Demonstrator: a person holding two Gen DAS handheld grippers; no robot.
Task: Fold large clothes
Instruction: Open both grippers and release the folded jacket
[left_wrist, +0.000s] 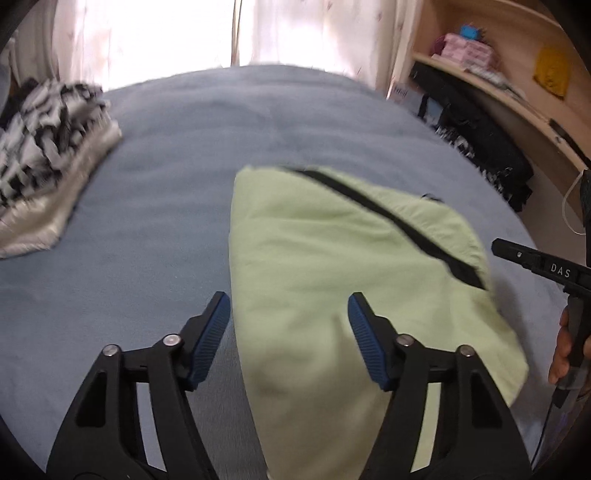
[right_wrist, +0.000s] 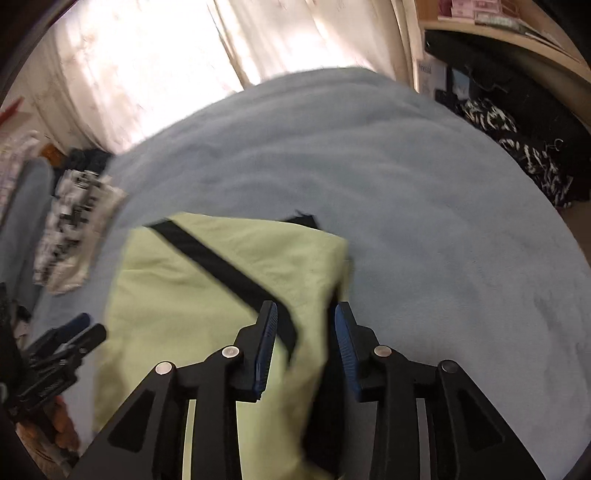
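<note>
A light green garment (left_wrist: 332, 251) (right_wrist: 184, 295) with a black stripe across it lies folded on the blue bed cover (left_wrist: 184, 147) (right_wrist: 406, 184). My left gripper (left_wrist: 288, 299) hovers open above the garment's near left edge, with nothing pinched between its blue pads. My right gripper (right_wrist: 306, 306) is over the garment's right edge. Its jaws stand a little apart, green cloth shows in the gap, and the pads do not press on it. Each gripper also shows in the other's view: the right gripper (left_wrist: 535, 262) at the far right, the left gripper (right_wrist: 81, 328) at the lower left.
A pile of black-and-white patterned cloth (left_wrist: 48, 129) (right_wrist: 74, 229) lies on the bed's left side. Dark clothing with white print (left_wrist: 487, 147) (right_wrist: 517, 140) hangs off the bed's right side under a wooden shelf (left_wrist: 517, 92). Pale curtains (left_wrist: 147, 37) hang behind the bed.
</note>
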